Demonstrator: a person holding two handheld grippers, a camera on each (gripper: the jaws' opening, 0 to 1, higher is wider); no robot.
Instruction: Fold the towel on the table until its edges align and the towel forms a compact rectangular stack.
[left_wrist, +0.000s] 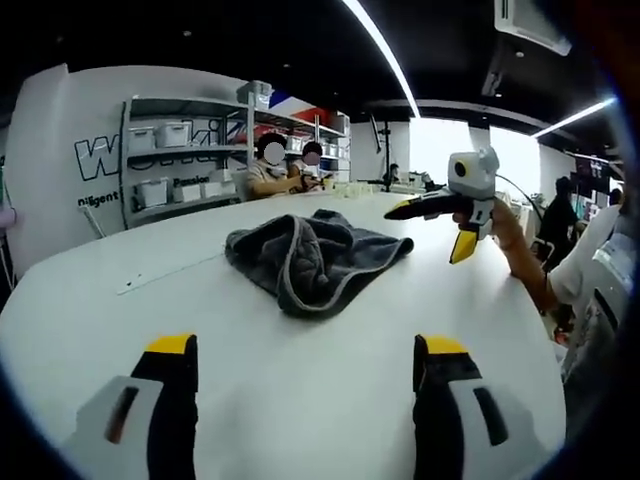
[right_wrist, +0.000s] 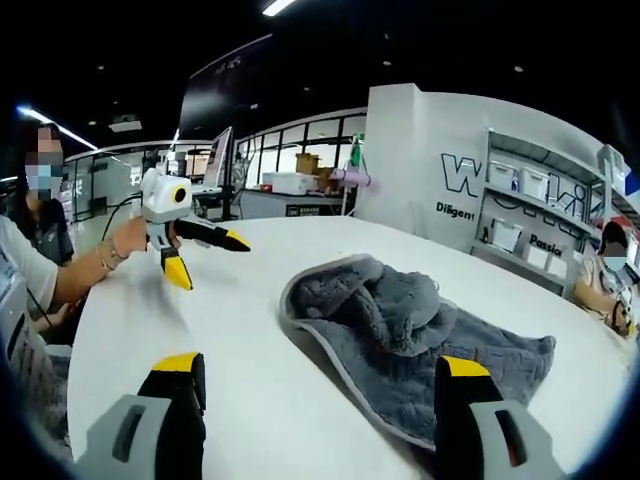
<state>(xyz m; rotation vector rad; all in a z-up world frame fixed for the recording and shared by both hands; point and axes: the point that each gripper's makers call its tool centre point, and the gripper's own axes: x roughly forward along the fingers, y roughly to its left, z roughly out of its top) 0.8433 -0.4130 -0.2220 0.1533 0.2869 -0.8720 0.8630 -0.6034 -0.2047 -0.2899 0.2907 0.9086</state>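
Grey towel (left_wrist: 315, 256) lies crumpled in a heap on the white bench (left_wrist: 120, 320), ahead of my left gripper (left_wrist: 305, 372) and just past my right gripper (right_wrist: 322, 385). Both sets of fingers stand apart, holding nothing. No fold looks made yet; flattening, folding and aligning edges all remain.

Towel (right_wrist: 420, 335): near edge is hidden behind the right gripper's (right_wrist: 325, 375) right jaw in the right gripper view. Wall lettering (left_wrist: 100, 155): partly covered by the shelving unit (left_wrist: 185, 160). Contents of the 2 upper shelf bins (left_wrist: 160, 136) are too small to identify.
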